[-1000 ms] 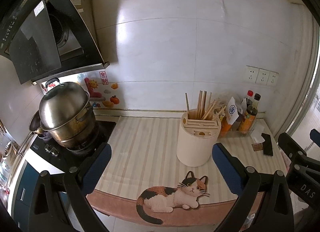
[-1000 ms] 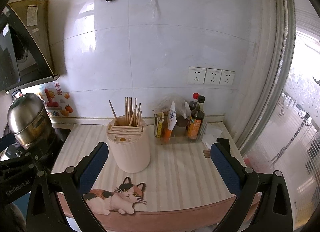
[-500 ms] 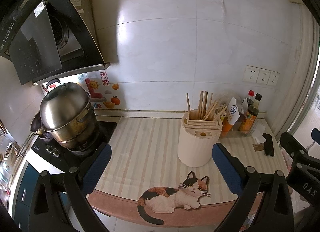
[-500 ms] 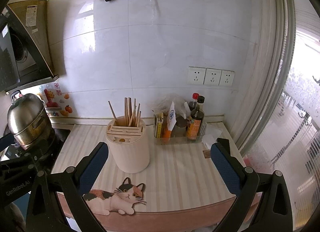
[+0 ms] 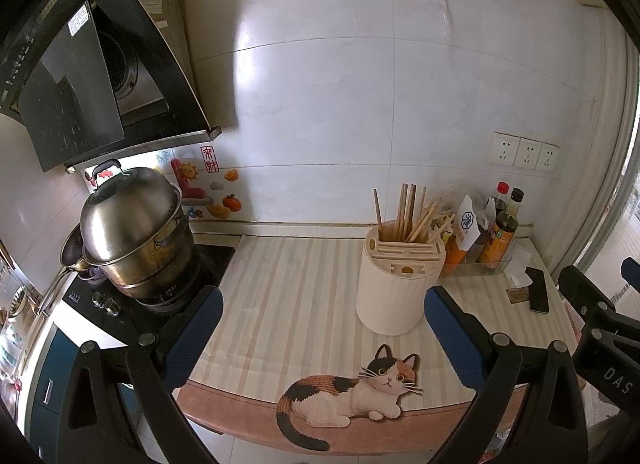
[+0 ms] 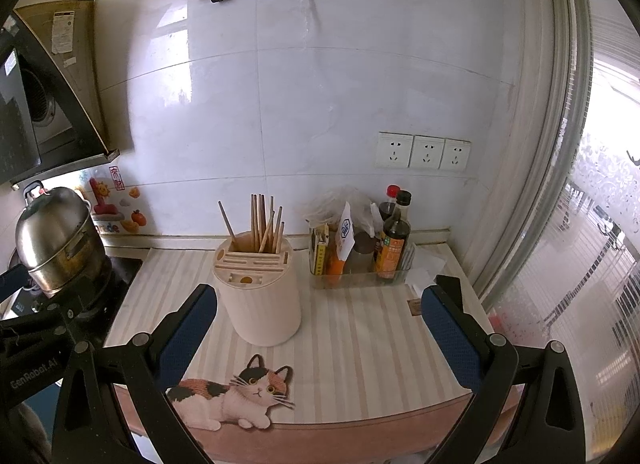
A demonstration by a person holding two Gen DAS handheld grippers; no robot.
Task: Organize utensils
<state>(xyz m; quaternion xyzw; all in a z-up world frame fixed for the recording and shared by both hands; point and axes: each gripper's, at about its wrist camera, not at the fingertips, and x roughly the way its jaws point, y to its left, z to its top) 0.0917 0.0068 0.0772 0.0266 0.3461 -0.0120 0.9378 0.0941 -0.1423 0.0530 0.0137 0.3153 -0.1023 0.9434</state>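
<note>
Left wrist view: left gripper (image 5: 322,338) spread wide, nothing between its blue pads, hanging over the front edge of the striped counter (image 5: 288,296). Cream utensil holder (image 5: 398,288) stands upright ahead and right of center, wooden chopsticks (image 5: 410,214) sticking out the back slot. Steel pot (image 5: 132,232) on the stove at left. Phone (image 5: 538,294) near the right edge.

Right wrist view: right gripper (image 6: 320,324) also wide open, empty. Utensil holder (image 6: 258,296) just past its left finger, chopsticks (image 6: 262,224) upright in it. Clear tray of bottles (image 6: 360,264) just right of the holder, by the wall.
</note>
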